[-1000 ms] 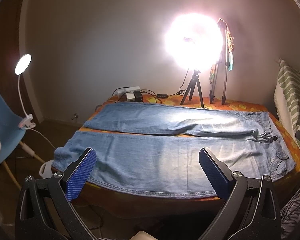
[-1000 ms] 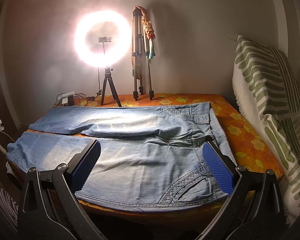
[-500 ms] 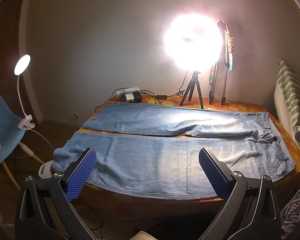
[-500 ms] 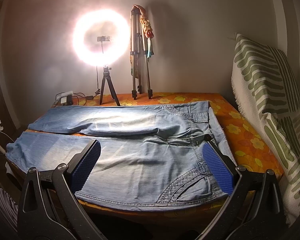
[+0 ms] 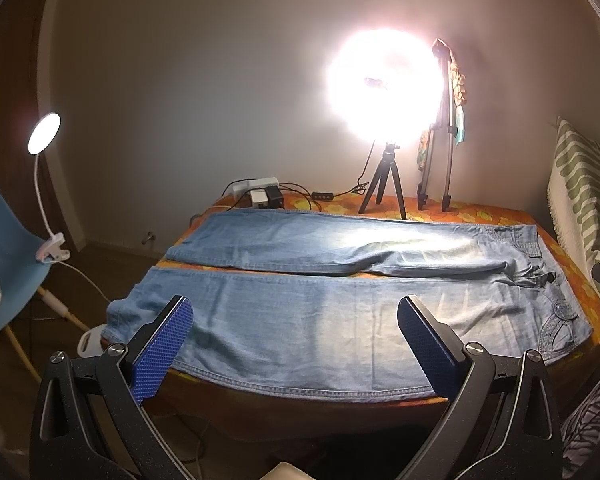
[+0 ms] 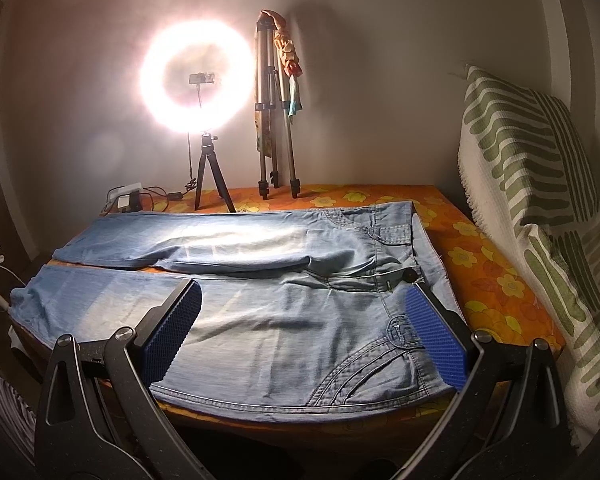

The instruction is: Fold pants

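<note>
Jeans: light-blue jeans point(image 5: 324, 316) point(image 6: 260, 312) lie spread flat on the worktop, both legs side by side and stretched toward the left, the waistband toward the right.
Near leg: its outer seam runs along the worktop's front edge; the hem end sags a little over the left edge.
Far leg: it lies apart from the near one by a narrow strip of cloth cover, with some soft creases near the crotch.
Waist: the button and fly show at the right end, with a stitched pocket near the front right corner.
Left tool point(image 5: 296, 340): held low in front of the worktop's front edge, level and aimed across the near leg; its blue-padded fingers point(image 5: 162, 350) stand wide apart, empty, not touching the denim.
Right tool point(image 6: 302, 332): held likewise before the front edge, toward the waist end; its jaws spread wide with nothing between them, the right pad seen over the pocket area.
Worktop point(image 6: 496, 280): covered with an orange cloth printed with yellow flowers.
Back edge: a lit ring light point(image 6: 196, 80) on a small tripod, a folded tripod point(image 6: 274, 112) leaning on the wall with cloth hung on it, a power strip point(image 5: 256, 192) with cables.
Right side: a green-and-white striped cushion point(image 6: 532, 208).
Left side: a clip-on lamp point(image 5: 44, 134) on a blue chair point(image 5: 4, 248).
</note>
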### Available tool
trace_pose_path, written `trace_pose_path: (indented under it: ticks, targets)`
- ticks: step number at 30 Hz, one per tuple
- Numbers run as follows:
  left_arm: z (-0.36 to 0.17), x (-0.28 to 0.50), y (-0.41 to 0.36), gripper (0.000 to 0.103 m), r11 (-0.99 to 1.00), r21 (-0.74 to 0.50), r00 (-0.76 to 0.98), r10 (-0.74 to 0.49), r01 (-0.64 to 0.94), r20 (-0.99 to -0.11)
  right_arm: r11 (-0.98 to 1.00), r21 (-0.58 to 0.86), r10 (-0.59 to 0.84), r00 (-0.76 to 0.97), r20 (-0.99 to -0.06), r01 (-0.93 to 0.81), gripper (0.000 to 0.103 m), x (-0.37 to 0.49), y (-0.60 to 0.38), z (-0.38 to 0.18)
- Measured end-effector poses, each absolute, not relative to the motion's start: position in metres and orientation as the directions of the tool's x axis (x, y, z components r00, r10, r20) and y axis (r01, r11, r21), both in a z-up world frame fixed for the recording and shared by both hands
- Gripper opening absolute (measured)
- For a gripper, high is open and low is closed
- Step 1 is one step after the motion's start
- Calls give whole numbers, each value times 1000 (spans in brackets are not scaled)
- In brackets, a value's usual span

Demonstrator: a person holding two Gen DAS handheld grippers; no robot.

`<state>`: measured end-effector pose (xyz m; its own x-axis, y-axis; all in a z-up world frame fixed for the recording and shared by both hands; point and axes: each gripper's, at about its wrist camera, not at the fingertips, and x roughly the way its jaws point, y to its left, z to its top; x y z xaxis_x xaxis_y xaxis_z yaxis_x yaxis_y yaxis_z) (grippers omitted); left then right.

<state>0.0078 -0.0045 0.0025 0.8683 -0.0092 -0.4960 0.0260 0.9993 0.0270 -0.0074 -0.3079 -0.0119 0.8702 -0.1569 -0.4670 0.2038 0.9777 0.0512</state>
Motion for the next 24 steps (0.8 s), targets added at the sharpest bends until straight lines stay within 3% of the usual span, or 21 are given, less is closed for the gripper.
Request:
trace_pose_path:
  ticks: [20,24]
  targets:
    - [-3,14,-1,102,999,38,863,-11,35,-505,983,37,-143,873,-466,181,103,-7,-314,-12]
    - [-5,21,10,95,998,35,854,-19,43,-519,992,29,-97,876,-472,125,103,3,-315,-6]
